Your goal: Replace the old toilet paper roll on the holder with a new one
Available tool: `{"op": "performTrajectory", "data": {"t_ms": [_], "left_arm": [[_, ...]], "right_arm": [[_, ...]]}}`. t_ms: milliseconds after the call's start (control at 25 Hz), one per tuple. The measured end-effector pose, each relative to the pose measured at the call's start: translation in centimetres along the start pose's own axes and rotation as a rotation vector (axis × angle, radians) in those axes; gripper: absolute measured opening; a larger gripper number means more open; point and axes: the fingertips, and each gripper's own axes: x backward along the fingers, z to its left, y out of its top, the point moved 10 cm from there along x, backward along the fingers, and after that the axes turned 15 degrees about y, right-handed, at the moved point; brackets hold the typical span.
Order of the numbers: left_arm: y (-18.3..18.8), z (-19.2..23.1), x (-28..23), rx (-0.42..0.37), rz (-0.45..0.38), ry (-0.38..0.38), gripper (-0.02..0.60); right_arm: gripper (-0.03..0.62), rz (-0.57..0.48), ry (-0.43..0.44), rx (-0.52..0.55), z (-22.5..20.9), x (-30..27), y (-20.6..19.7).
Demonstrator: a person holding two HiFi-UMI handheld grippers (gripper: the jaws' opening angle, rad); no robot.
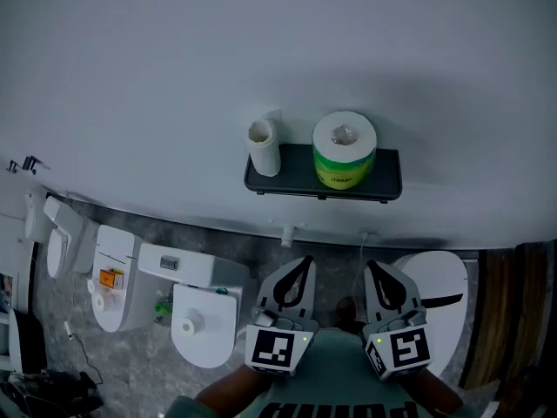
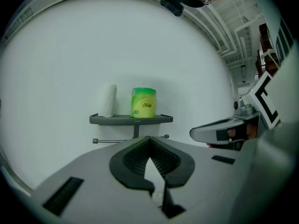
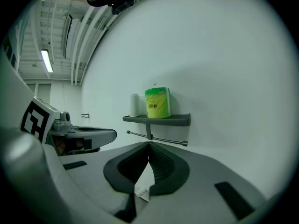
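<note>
- The left gripper (image 1: pixel 302 263) sits at 6 o'clock in the head view, low in the frame. In its own view its jaws are pressed together at the tips, with nothing between them.
- The right gripper (image 1: pixel 375 268) is just beside it, towards 5 o'clock. Its jaws are likewise closed tip to tip and hold nothing.
- Both grippers point towards the white wall (image 1: pixel 261 50), side by side but not touching each other.
- A white toilet (image 1: pixel 204 320) stands on the grey speckled floor (image 1: pixel 261 251) at 8 o'clock of the left gripper.
- A thin metal bar (image 2: pixel 112 140) runs level beneath the shelf, at 12 o'clock of both grippers and well apart from their tips.
- A dark shelf (image 1: pixel 387 181) is fixed to the wall directly above the bar.
- The new roll (image 1: pixel 345 151), in a green and yellow wrapper, stands upright near the middle of the shelf, at 12 o'clock of the right gripper.
- The old roll (image 1: pixel 264 146), white and much thinner, stands upright at the shelf's left end, at 9 o'clock of the new roll. The two are near each other but not touching.
</note>
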Motion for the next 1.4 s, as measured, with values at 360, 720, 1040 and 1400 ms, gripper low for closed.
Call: {"op": "performTrajectory", "data": {"t_ms": [360, 720, 1040, 1400], "left_arm": [[-0.2, -1.4, 0.8, -0.007, 0.008, 0.037, 0.003], [0.0, -1.2, 0.5, -0.013, 0.01, 0.063, 0.003], [0.7, 0.2, -0.6, -0.002, 0.0, 0.07, 0.005], [1.6, 1.8, -2.2, -0.028, -0.008, 0.049, 0.005]], "right_arm": [[0.009, 0.003, 0.036, 0.006, -0.9, 1.1, -0.4], [0.011, -0.014, 0.045, 0.015, -1.2, 0.7, 0.2], [0.075, -0.048, 0.047, 0.043, -1.7, -1.2, 2.0], [0.225, -0.117, 0.044, 0.032, -2.7, -4.1, 4.9]]}}
